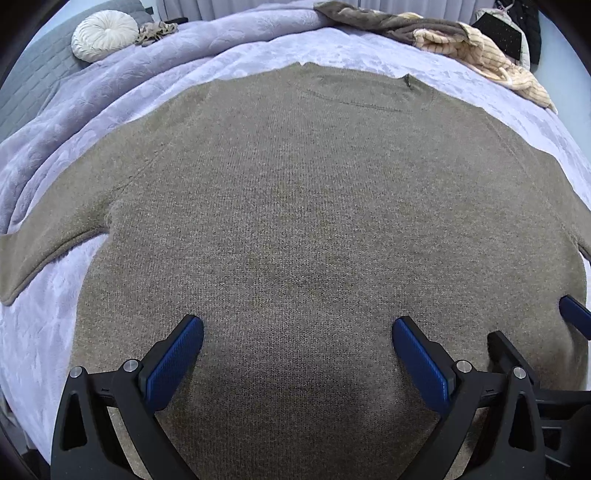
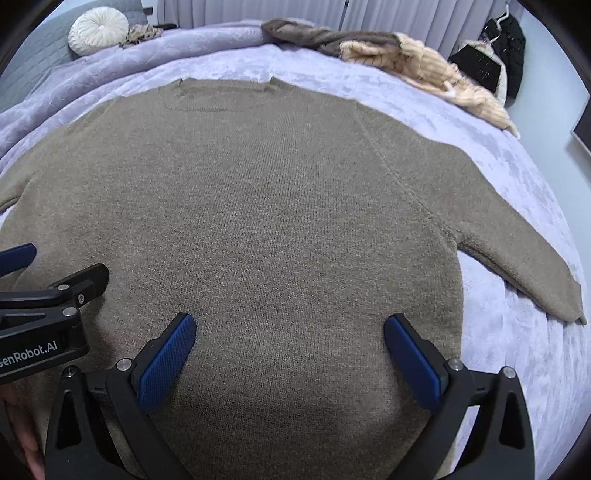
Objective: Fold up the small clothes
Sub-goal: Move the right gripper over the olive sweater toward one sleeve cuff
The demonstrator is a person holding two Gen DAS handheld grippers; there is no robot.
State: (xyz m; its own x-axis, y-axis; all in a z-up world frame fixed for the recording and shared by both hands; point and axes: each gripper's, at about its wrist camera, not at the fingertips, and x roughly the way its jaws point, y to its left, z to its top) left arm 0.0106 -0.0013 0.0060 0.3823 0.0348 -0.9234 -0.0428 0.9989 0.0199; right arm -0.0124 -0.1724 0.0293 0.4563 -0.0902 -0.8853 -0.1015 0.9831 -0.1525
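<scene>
A brown knit sweater (image 1: 295, 206) lies spread flat on the bed, neck at the far side, and fills both views (image 2: 266, 206). Its left sleeve (image 1: 40, 240) sticks out to the left; its right sleeve (image 2: 517, 258) sticks out to the right. My left gripper (image 1: 297, 332) is open and empty, hovering over the sweater's lower body. My right gripper (image 2: 290, 330) is open and empty, over the lower body just to the right of the left one. The right gripper's fingers (image 1: 574, 315) show at the left view's right edge; the left gripper (image 2: 44, 288) shows at the right view's left edge.
The sweater rests on a lilac fleece blanket (image 1: 48, 332). A pile of brown and cream clothes (image 2: 388, 51) lies at the far right of the bed. A round white cushion (image 1: 103, 35) sits at the far left. Dark clothes (image 2: 506, 44) hang beyond the bed.
</scene>
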